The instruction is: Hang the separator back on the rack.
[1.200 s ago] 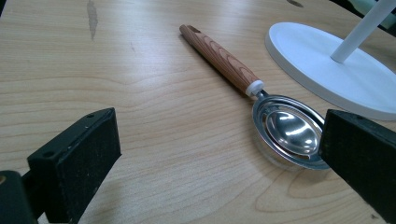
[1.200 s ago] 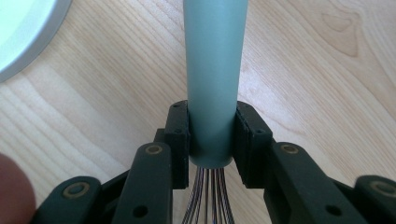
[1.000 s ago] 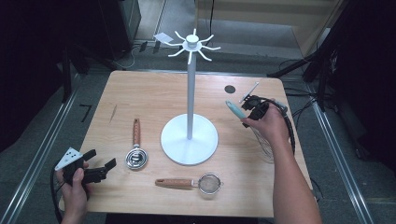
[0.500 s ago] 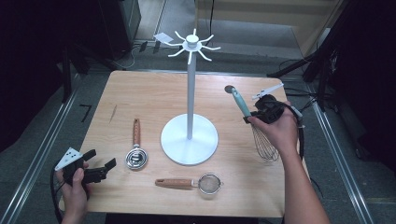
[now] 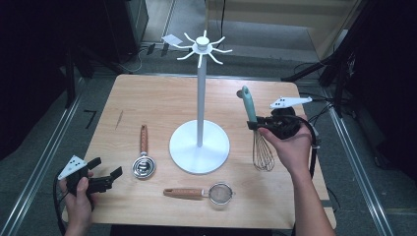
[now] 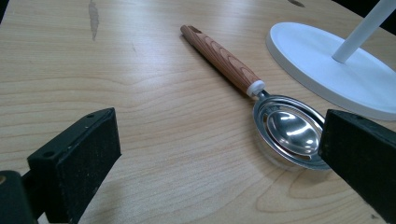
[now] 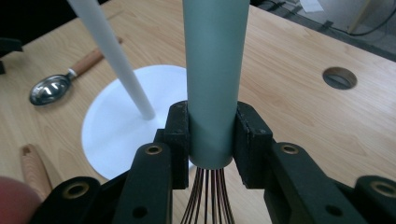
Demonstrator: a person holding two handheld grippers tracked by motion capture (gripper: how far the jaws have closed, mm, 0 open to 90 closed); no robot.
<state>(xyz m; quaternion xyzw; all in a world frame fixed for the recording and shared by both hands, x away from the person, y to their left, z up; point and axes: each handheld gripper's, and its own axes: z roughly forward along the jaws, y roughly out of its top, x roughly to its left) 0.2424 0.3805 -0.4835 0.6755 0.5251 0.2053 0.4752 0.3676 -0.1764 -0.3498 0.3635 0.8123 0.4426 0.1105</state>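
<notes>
A white hook stand [image 5: 199, 142] rises mid-tabletop [image 5: 147, 98]. At its nine o'clock lies a wooden-handled scoop [image 5: 143, 158]; at six o'clock, a small strainer [image 5: 201, 192] lies flat.

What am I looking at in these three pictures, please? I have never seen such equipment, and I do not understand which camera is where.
No robot here: a person holds a hand tool with a two-jaw claw in each hand. One picture looks down on the wooden table from above; each of the other two comes from a camera riding on a claw. The right claw grips the green handle of a whisk, wires hanging down; its camera shows the handle clamped between the jaws. The left claw is open and holds nothing, facing a metal scoop with a wooden handle. Also on the table are a white hook stand and a small strainer.
</notes>
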